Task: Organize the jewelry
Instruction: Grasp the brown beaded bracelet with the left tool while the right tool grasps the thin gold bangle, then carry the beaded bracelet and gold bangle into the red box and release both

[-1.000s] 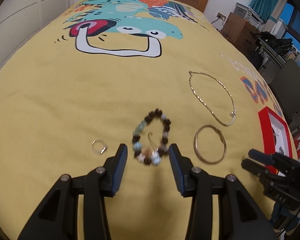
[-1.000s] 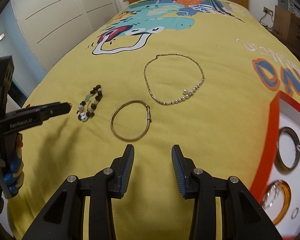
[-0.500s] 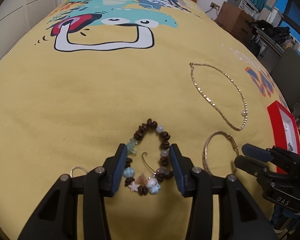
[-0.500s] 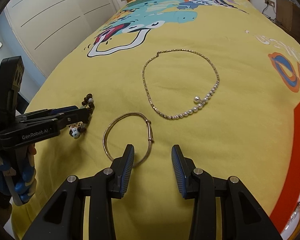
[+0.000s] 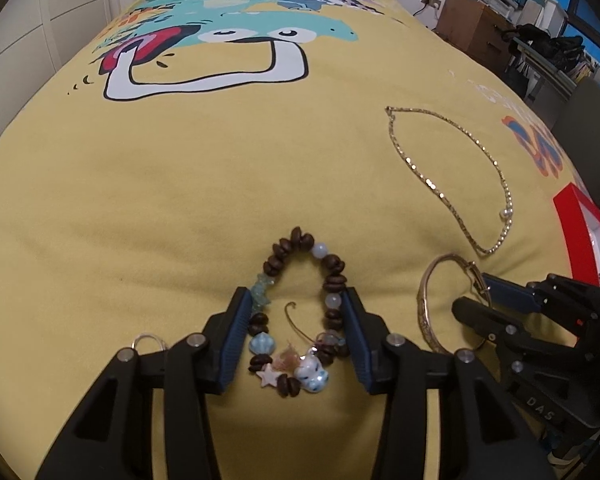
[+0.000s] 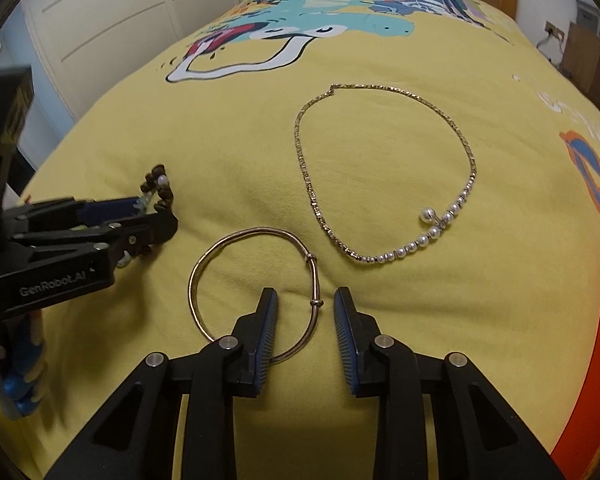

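Nothing lifted yet, by the look of it; most of the sorting still ahead.

Far left in the left wrist view: a small silver ring point(image 5: 150, 339) flat on the yellow bedspread point(image 5: 180, 200), half hidden behind the tongs, untouched.

Next, the left gripper point(image 5: 296, 336), lowered over the beaded bracelet point(image 5: 296, 320). Jaws moderately wide, having opened a little and then come back in, one on each side of the bracelet with the beads between them; pads right at the outer beads, too close to tell whether pressing, bracelet flat on the cloth and not lifted. Judged not yet gripped.

Further right, the thin metal bangle point(image 6: 256, 292), also flat on the cloth. Right gripper point(image 6: 306, 320) down over it, jaws fairly narrow and just been closing, with the bangle's right-hand rim and its clasp between them, a clear gap to each pad. No hold yet.

Beyond, the chain necklace with pearls point(image 6: 384, 184), spread in an open loop, well apart from both tongs.

Far right, the red tray point(image 5: 580, 236) at the bed's edge, contents too small to make out here. Left to do, as judged: close on bracelet and bangle, carry them over, then ring and necklace.
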Demonstrator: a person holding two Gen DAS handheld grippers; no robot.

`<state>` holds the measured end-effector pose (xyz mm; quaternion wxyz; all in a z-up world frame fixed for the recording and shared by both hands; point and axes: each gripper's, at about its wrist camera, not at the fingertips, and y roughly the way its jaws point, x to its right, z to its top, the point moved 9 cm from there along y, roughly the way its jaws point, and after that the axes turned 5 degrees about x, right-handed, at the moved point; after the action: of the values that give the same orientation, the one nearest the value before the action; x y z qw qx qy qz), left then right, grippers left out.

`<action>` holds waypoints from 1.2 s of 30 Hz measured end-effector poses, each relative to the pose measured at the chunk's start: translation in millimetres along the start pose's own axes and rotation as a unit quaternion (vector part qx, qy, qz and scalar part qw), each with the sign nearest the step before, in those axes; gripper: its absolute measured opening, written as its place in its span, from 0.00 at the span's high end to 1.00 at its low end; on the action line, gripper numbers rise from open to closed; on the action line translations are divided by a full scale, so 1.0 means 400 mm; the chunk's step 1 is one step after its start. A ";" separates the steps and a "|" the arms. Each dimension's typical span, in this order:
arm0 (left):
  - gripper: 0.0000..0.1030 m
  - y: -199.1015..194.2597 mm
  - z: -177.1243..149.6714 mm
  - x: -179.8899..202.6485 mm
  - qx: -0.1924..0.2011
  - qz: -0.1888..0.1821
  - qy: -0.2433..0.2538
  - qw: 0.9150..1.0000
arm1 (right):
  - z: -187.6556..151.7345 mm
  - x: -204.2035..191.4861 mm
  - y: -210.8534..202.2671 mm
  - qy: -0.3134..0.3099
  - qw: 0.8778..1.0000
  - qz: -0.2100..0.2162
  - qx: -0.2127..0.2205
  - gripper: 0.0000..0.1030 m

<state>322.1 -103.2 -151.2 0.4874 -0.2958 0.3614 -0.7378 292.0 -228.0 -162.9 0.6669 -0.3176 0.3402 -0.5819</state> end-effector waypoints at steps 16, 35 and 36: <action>0.87 -0.166 -0.121 0.064 0.000 0.008 0.007 1.000 | -0.088 -0.026 -0.219 0.002 0.998 -0.022 0.050 0.94; 0.88 -0.428 -0.110 0.287 0.061 -0.033 0.037 0.997 | -0.160 0.124 -0.623 0.048 0.984 -0.076 0.151 0.94; 0.88 -0.427 -0.108 0.313 0.060 -0.038 0.042 0.997 | -0.171 0.148 -0.634 0.054 0.983 -0.082 0.152 0.94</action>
<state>157.8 -164.5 -24.5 0.4600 -0.2484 0.3251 -0.7881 98.9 -319.2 1.3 0.6384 -0.2072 0.2561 -0.6957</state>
